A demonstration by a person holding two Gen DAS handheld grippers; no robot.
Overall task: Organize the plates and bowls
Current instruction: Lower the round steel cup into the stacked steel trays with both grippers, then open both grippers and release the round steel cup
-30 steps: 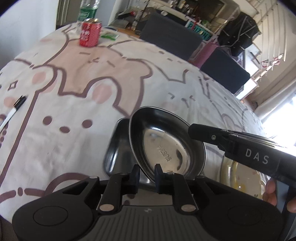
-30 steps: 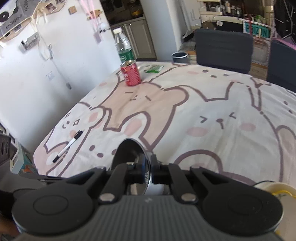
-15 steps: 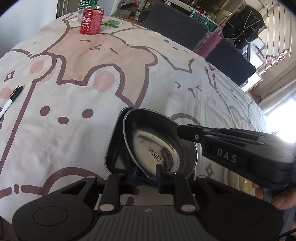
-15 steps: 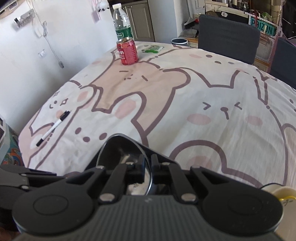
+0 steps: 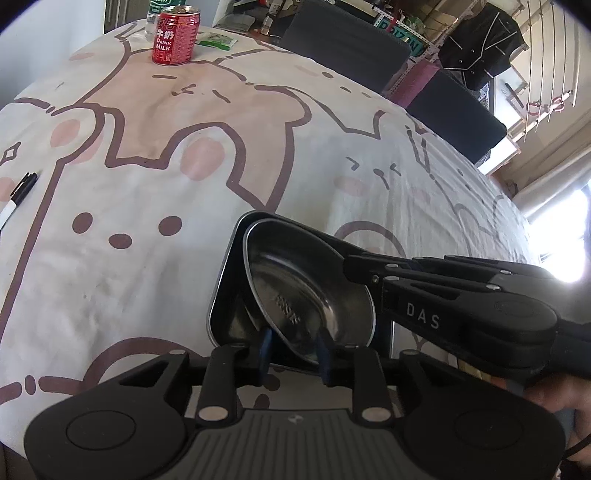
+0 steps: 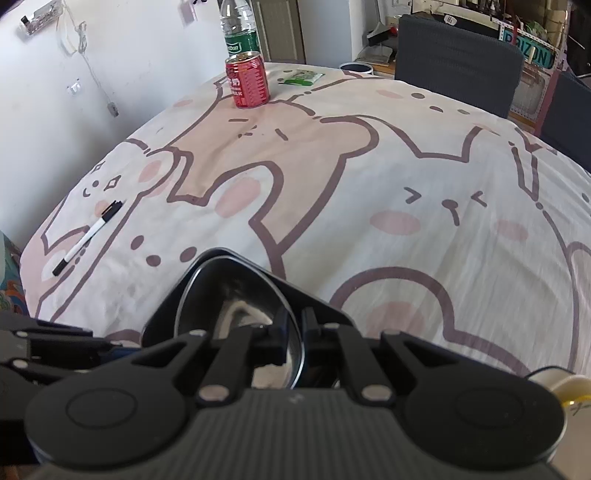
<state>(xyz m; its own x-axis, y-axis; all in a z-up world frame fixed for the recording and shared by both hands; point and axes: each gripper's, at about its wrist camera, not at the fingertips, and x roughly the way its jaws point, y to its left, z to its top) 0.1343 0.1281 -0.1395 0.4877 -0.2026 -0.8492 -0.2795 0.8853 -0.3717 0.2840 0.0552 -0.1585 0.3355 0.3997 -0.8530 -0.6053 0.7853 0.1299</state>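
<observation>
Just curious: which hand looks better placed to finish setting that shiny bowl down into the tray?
Probably the right: its tool pinches the steel bowl rim above the tray, while the left tool has been opening, pads apart.

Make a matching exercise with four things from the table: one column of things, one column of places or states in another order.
Things:
1. red can
2. marker pen
3. steel bowl
4. green packet

Places or states:
A. lying at the tablecloth's left edge
B. tilted in the square metal tray
C. flat beside the can
D. upright, before the water bottle

Pairs: 1-D, 2-A, 3-B, 4-C
</observation>
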